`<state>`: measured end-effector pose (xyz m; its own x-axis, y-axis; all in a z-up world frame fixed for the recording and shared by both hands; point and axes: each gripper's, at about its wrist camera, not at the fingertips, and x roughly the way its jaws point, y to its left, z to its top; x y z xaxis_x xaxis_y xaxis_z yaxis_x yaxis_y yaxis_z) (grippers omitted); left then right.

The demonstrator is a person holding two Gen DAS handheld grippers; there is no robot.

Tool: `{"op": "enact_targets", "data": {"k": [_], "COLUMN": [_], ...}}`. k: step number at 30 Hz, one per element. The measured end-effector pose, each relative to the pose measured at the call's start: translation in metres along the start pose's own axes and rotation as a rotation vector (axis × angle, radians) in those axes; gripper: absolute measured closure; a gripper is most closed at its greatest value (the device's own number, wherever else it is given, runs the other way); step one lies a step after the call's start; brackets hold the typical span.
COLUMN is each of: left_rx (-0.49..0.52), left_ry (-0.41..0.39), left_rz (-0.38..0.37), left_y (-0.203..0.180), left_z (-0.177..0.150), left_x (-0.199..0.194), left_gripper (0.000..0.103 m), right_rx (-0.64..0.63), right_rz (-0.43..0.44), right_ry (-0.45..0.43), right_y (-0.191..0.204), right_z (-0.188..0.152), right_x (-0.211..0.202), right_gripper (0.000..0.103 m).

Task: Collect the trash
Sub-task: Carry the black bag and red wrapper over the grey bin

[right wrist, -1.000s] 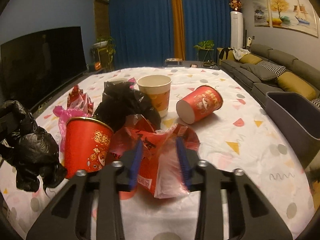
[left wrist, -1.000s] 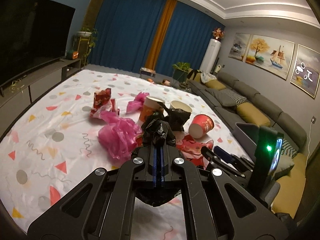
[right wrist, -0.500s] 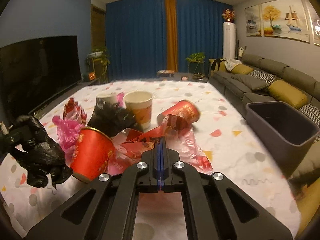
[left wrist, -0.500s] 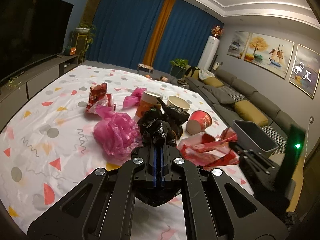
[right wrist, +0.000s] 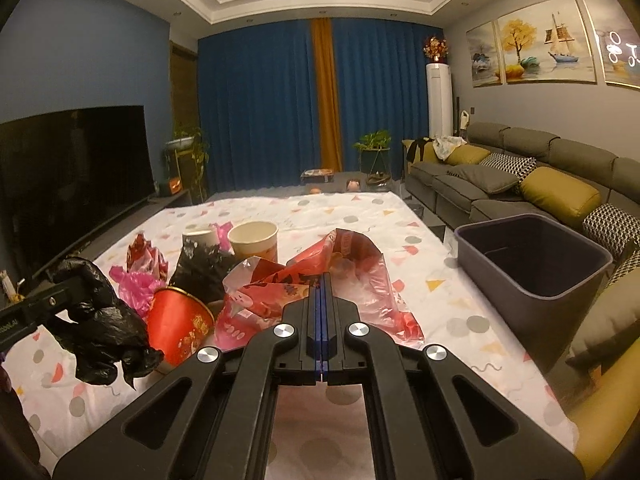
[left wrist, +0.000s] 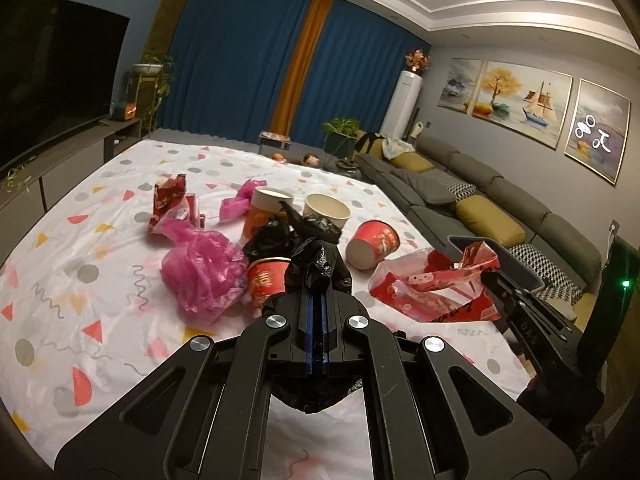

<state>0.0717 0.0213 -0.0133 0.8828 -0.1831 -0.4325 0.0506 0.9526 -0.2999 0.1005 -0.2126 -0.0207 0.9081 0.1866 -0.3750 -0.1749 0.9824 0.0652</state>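
Observation:
My left gripper (left wrist: 317,292) is shut on a crumpled black plastic bag (left wrist: 316,268) and holds it above the table; the bag also shows in the right wrist view (right wrist: 100,320). My right gripper (right wrist: 325,280) is shut on a red printed plastic wrapper (right wrist: 320,276), lifted off the table; the wrapper also shows in the left wrist view (left wrist: 432,284). A grey bin (right wrist: 532,264) stands at the table's right edge, to the right of the wrapper.
On the patterned tablecloth (left wrist: 100,280) lie a pink plastic bag (left wrist: 204,268), red paper cups (left wrist: 372,244), two beige cups (left wrist: 326,210), another black bag (left wrist: 280,236) and a red wrapper (left wrist: 170,200). A sofa (right wrist: 520,176) runs along the right, a TV (right wrist: 68,168) along the left.
My right gripper has shut on the red wrapper and lifted it up and towards the bin. My left gripper has kept its hold on the black bag and risen slightly.

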Motion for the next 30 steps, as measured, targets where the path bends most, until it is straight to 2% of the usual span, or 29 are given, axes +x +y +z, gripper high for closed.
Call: {"op": "enact_targets", "data": {"k": [9,15,20,30], "left_rx": [0.039,0.098,0.148,0.219], "left_ry": [0.013,0.013,0.012,-0.039], "left_rz": [-0.035,-0.091,-0.159,-0.293], "left_y": [-0.024,-0.058,-0.097,-0.19], "left_z": [0.002,0.013,0.025,0.051], "left_x": [0.011,0.028,0.047,0.103], "left_gripper": [0.101,0.101,0.101,0.101], "right_rx": [0.029,0.046,0.049,0.101], "right_rz": [-0.027,-0.074,-0.149,-0.348], "right_ry": [-0.037,-0.061,-0.096,-0.161], "right_y": [-0.022,-0.039,-0.065,-0.146], "right_z": [0.005,0.01,0.021,0.053], "right_x": [-0.015,-0.019,-0.025,-0.023], "right_gripper": [0.102,0.102,0.102,0.102]}}
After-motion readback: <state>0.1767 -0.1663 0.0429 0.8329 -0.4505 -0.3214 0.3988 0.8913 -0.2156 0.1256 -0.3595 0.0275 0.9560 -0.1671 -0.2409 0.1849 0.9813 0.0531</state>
